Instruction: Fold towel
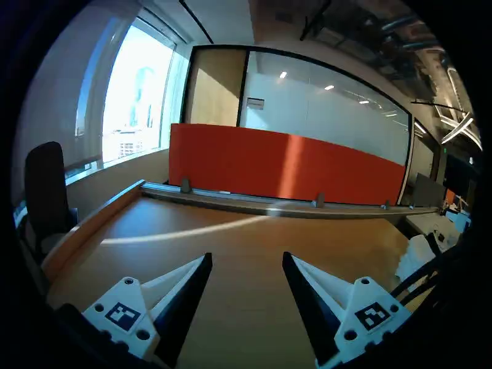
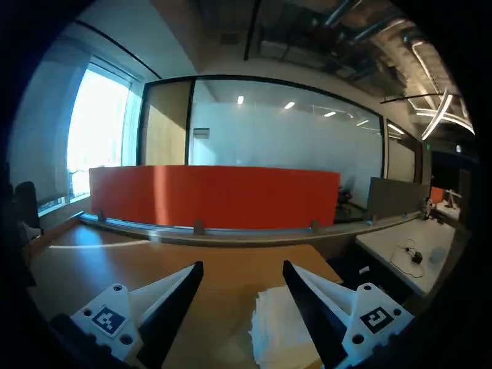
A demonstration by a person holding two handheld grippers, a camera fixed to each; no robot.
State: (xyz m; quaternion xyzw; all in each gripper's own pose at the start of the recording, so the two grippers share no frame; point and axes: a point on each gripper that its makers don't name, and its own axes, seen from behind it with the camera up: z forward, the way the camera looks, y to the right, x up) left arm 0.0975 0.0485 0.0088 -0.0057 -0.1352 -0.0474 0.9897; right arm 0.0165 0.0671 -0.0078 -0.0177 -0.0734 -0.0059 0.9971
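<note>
Both cams face the orange divider (image 1: 277, 163) that runs along the far edge of the worktop (image 1: 246, 234), so I'm placing everything off that.

The left hand-held gripper (image 1: 246, 256) has its fingers spread wide apart with nothing between them, just bare wood running up to the divider. The right hand-held gripper (image 2: 242, 264) is spread the same way and isn't clamped on anything.

The towel (image 2: 277, 320) is in the right gripper view: a white stack lying flat on the worktop on my side of the divider, toward its right end. It sits low between the fingers and is partly tucked behind the right-hand one. I can't tell if that finger touches it.

The right gripper view also gives me a white side desk (image 2: 406, 246) past the divider's right end, with a cable on it. The left gripper view gives me a black chair (image 1: 46, 184) off the divider's left end, under the bright window (image 1: 132, 104), plus a white lump (image 1: 418, 255) at the far right edge. That may be the same towel, but it's too small to be sure.
</note>
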